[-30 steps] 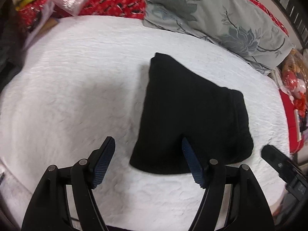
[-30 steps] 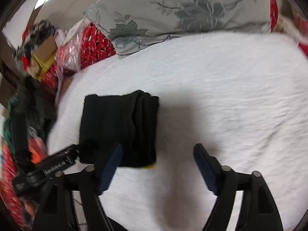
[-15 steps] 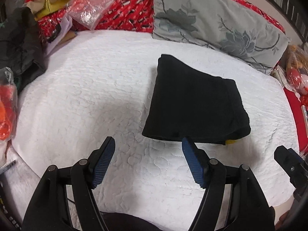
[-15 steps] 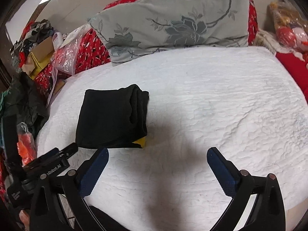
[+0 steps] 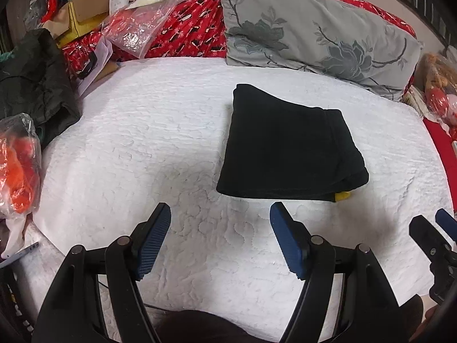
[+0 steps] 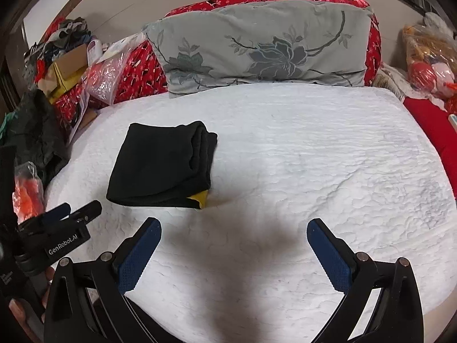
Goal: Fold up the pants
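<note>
Black folded pants (image 5: 285, 154) mid-quilt (image 5: 142, 143), both tongs (image 5: 220, 237) (image 6: 231, 251) spread empty near its front edge.

White lettering "GenRobot.AI" stands on the black body of the left tongs (image 6: 67, 214), seen in the right wrist view.

I see black pants (image 5: 285, 148), yellow tag (image 6: 200, 198) peeking out; white quilted bedspread (image 6: 314, 154); grey pillow (image 6: 262, 48), dark floral print; my pads (image 5: 285, 240) blue.
</note>
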A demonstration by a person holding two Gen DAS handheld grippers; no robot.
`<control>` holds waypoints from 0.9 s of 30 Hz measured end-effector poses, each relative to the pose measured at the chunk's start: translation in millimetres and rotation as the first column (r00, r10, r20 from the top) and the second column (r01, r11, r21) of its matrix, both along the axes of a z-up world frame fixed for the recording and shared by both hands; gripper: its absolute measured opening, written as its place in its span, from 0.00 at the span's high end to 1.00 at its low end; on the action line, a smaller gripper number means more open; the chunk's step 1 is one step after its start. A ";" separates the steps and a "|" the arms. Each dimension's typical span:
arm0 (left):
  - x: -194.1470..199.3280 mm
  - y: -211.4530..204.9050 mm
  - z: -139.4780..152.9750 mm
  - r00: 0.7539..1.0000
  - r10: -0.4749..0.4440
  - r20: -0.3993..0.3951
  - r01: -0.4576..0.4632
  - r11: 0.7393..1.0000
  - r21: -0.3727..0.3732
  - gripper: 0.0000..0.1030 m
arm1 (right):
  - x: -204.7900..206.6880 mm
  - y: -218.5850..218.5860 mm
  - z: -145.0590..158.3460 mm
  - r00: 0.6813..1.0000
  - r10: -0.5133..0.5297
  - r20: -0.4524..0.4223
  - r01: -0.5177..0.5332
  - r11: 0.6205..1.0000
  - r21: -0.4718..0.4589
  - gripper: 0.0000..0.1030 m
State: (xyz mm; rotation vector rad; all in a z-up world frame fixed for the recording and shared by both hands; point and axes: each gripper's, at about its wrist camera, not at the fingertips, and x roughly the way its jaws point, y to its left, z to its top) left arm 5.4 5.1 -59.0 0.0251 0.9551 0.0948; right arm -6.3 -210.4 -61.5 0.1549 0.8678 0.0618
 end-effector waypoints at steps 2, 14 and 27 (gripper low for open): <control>0.1 -1.0 -0.6 1.000 0.005 -0.003 -0.005 1.000 0.015 0.30 | -2.5 -1.6 1.8 1.000 -0.008 0.012 0.008 1.000 -0.006 0.00; 0.0 -10.3 -2.9 1.000 -0.006 -0.022 0.006 1.000 0.017 0.30 | -3.7 -3.4 6.7 0.999 -0.009 0.033 0.011 0.998 -0.060 0.00; -1.9 -24.6 -2.8 0.996 -0.085 -0.037 0.085 0.996 -0.014 0.30 | 0.1 -19.5 1.8 0.999 -0.049 -0.003 0.049 0.998 -0.031 0.00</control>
